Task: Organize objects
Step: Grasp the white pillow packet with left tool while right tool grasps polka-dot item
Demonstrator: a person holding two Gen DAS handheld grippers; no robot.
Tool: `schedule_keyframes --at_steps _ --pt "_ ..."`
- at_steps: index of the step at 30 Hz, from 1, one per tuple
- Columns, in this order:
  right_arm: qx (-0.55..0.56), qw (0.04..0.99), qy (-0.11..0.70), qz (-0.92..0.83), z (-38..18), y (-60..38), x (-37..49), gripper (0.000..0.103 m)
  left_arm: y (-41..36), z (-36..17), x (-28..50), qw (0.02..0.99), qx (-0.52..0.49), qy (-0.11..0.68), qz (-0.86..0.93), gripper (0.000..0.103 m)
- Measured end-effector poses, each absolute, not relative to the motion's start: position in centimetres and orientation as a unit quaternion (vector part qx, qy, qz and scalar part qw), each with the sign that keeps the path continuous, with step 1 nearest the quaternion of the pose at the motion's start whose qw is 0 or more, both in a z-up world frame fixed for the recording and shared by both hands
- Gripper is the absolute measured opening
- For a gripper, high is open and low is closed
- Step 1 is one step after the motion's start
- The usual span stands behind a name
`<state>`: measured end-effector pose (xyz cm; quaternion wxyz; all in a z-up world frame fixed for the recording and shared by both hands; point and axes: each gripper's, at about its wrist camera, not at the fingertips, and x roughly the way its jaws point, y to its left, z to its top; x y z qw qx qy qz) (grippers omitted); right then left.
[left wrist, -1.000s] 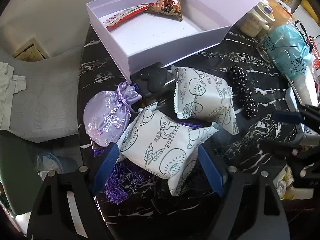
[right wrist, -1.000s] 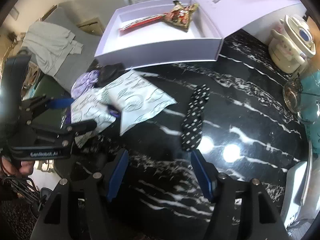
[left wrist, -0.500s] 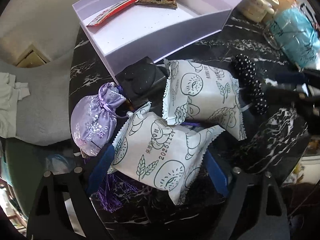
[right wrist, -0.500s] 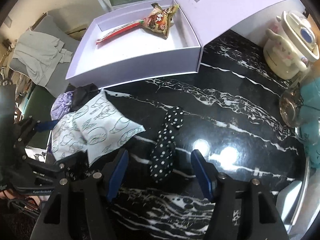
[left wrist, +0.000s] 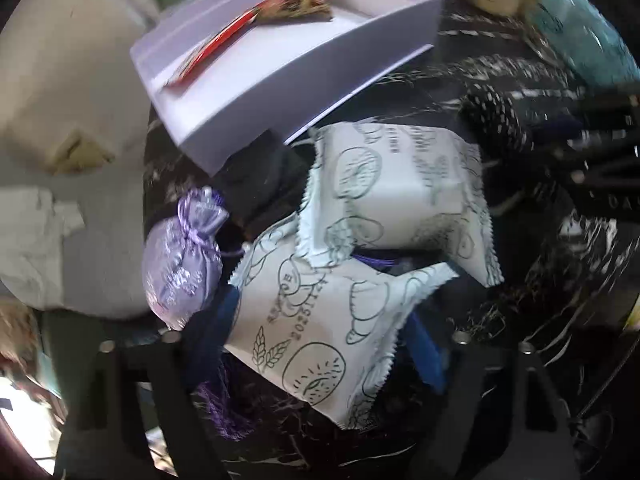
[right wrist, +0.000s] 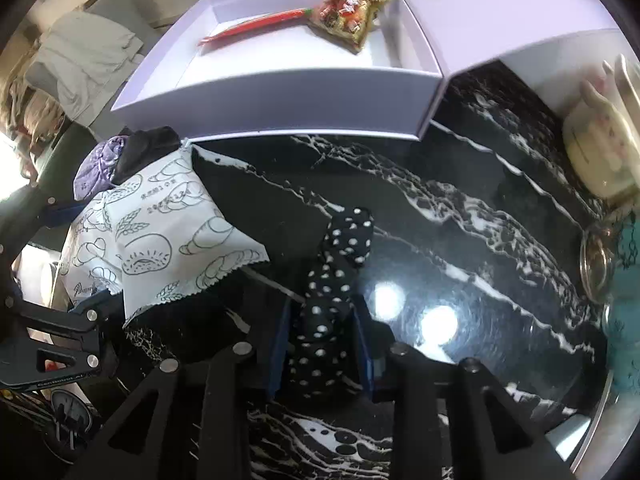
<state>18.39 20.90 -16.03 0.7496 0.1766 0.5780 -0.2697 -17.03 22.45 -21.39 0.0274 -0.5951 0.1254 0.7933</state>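
A white snack packet [left wrist: 320,328] printed with bread drawings lies on the black marble table, between the blue fingers of my left gripper [left wrist: 324,332]. The jaws are closing, with the pads at the packet's edges and no squeeze showing. A second white packet [left wrist: 400,184] overlaps its far end. My right gripper [right wrist: 322,344] is closing on a black polka-dot cloth piece [right wrist: 340,264], and its blue pads [right wrist: 362,340] lie against the cloth's sides. The open lilac box [right wrist: 280,96] stands behind and holds a red-and-gold triangular pouch [right wrist: 348,16] with a red tassel.
A purple satin pouch [left wrist: 180,264] and a black object [left wrist: 260,184] lie by the packets, near the table's left edge. A cream ceramic jar [right wrist: 600,152], a glass [right wrist: 596,264] and a teal bag [right wrist: 628,300] stand at the right. Grey upholstery [left wrist: 60,220] lies beyond the table.
Both grippers have come down toward the table. The left one now straddles the near packet with narrower jaws. The right one shifted over the polka-dot cloth and closed in on it.
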Motion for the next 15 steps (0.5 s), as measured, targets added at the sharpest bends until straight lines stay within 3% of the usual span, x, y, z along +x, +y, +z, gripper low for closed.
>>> schedule_keyframes --at_steps 4,15 --pt "0.191 0.752 0.572 -0.268 -15.9 20.5 18.2 0.018 22.7 -21.2 -17.3 0.029 -0.601 0.117 0.79 0.07" --pt "0.219 0.751 0.566 -0.259 -14.9 21.2 16.9 0.017 22.8 -19.9 -17.3 0.026 -0.615 0.084 0.783 0.066"
